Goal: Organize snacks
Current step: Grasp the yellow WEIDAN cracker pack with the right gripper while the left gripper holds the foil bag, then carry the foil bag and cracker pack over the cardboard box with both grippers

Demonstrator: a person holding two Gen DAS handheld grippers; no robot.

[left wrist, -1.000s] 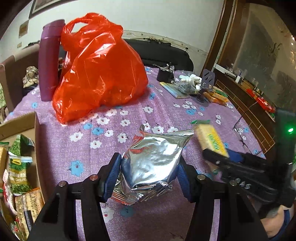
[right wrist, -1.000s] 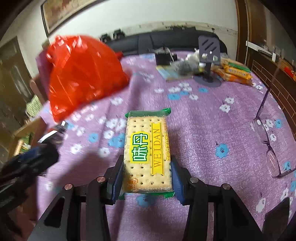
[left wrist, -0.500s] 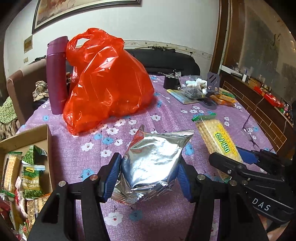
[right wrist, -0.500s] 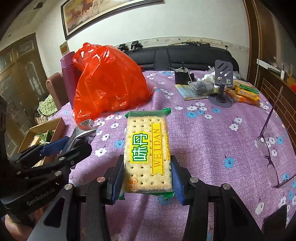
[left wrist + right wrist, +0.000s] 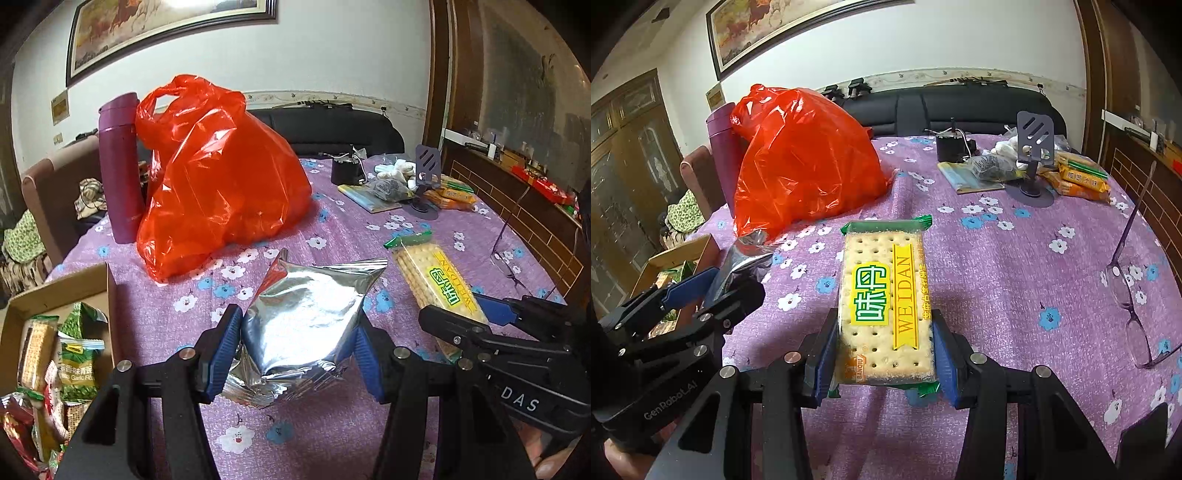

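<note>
My left gripper [image 5: 295, 350] is shut on a puffy silver foil snack bag [image 5: 310, 317], held above the purple flowered tablecloth [image 5: 332, 229]. My right gripper [image 5: 884, 354] is shut on a clear pack of crackers [image 5: 882, 295] with a yellow and green label; the same cracker pack [image 5: 436, 280] shows at the right of the left wrist view. A cardboard box [image 5: 59, 295] holding several snack packs sits at the table's left edge; the cardboard box [image 5: 676, 254] also appears at the left of the right wrist view behind the left gripper [image 5: 713, 284].
A stuffed red plastic bag [image 5: 221, 192] and a purple flask [image 5: 120, 170] stand at the back left. A phone stand [image 5: 1034, 155], orange snack packs [image 5: 1078, 181], a booklet and a black box lie far back. Glasses [image 5: 1126, 288] rest at the right edge.
Both views have tilted upward, showing more wall and picture. The two grippers keep their hold on the foil bag and the crackers and have hardly shifted place.
</note>
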